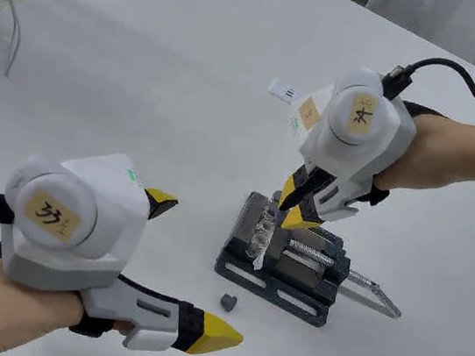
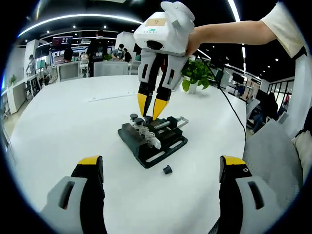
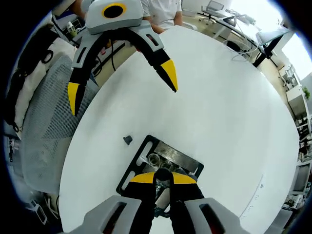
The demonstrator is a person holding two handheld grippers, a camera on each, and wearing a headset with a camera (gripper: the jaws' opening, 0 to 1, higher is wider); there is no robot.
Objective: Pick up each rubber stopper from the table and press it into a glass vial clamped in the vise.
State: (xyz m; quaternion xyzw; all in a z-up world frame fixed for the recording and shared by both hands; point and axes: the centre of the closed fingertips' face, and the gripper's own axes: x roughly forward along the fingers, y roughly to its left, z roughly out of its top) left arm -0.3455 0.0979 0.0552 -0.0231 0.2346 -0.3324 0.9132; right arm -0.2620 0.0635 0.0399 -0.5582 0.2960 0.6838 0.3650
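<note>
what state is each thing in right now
left gripper: open wide, empty
right gripper: shut above the vise, apparently on a dark stopper
vise: closed on the vials
vials: upright, clamped
loose stopper: lying on the table beside the vise

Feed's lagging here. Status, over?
Left gripper open, hovering clear. Right gripper shut on stopper over vials in vise. Loose stopper on table beside vise. Nothing blocking.
</note>
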